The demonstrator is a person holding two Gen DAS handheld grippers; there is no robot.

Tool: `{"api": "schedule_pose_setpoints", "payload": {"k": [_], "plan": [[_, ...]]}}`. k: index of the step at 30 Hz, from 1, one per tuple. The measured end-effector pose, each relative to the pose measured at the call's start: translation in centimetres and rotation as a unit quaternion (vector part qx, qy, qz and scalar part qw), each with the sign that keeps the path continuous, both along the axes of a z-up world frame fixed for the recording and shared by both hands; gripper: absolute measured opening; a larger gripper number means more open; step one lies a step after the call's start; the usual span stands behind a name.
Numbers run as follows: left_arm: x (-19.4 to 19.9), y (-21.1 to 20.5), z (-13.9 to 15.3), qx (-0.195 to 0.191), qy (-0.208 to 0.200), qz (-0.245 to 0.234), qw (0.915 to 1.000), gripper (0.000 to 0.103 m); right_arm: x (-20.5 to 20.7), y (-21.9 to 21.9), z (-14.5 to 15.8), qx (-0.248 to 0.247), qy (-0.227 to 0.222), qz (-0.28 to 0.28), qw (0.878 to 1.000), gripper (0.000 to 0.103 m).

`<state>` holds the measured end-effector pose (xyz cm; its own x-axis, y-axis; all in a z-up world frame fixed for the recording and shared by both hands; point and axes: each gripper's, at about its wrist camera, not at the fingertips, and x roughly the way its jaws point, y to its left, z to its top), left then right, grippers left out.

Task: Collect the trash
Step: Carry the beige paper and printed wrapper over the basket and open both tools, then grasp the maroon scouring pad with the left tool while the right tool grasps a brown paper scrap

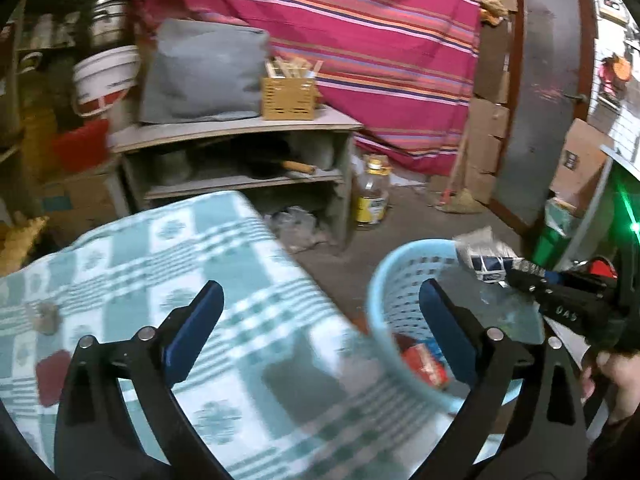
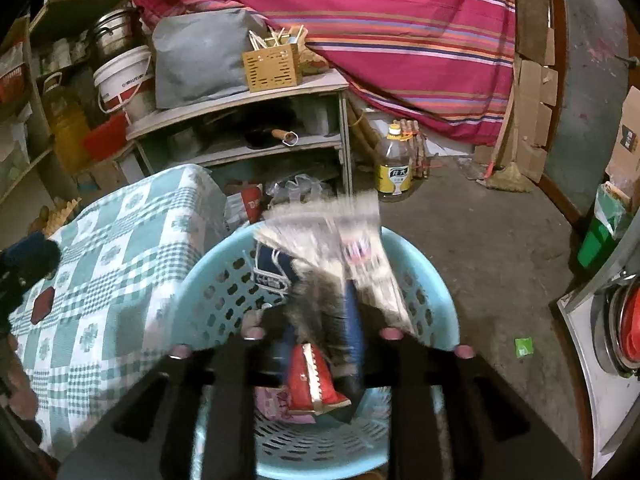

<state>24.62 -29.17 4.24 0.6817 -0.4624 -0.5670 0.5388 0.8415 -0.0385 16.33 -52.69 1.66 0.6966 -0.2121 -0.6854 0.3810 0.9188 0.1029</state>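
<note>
A light blue perforated basket [image 1: 400, 280] stands on the floor beside the checked-cloth table [image 1: 180, 280]; it also shows in the right wrist view [image 2: 216, 296]. My right gripper [image 2: 320, 312] is shut on a crumpled silver and blue snack wrapper [image 2: 332, 236] and holds it over the basket's mouth; the wrapper also shows in the left wrist view [image 1: 486, 258]. A red wrapper [image 2: 314, 380] lies inside the basket. My left gripper [image 1: 320, 308] is open and empty above the table's edge. A dark red scrap [image 1: 52, 376] lies on the cloth.
A grey shelf unit [image 1: 240, 160] with a wooden box [image 1: 288, 98] stands behind the table. An oil bottle [image 2: 394, 168] stands on the floor. A small green scrap [image 2: 523, 346] lies right of the basket. A green bin [image 2: 600, 236] is at the right.
</note>
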Motion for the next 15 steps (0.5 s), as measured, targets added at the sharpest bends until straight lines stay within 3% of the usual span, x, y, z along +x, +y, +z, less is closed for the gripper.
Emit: {"api": "schedule_pose_setpoints", "payload": {"k": [2, 5, 9, 15], "plan": [[0.4, 1.9, 0.2, 0.007, -0.007, 0.019, 0.9998, 0.096, 0.4, 0.4, -0.1, -0.002, 0.004, -0.005, 1.0, 0.056], [1.0, 4.5, 0.2, 0.01, -0.007, 0.043, 0.999, 0.097, 0.8, 0.8, -0.6, -0.003, 0.008, -0.008, 1.0, 0.063], [1.9, 8.8, -0.4, 0.025, -0.011, 0.084, 0.9961, 0.097, 1.0, 1.7, -1.0, -0.01, 0.009, -0.015, 1.0, 0.082], [3.7, 15.5, -2.3, 0.043, 0.0, 0.146, 0.9884, 0.097, 1.6, 3.4, -1.0, -0.022, 0.007, -0.02, 1.0, 0.086]]}}
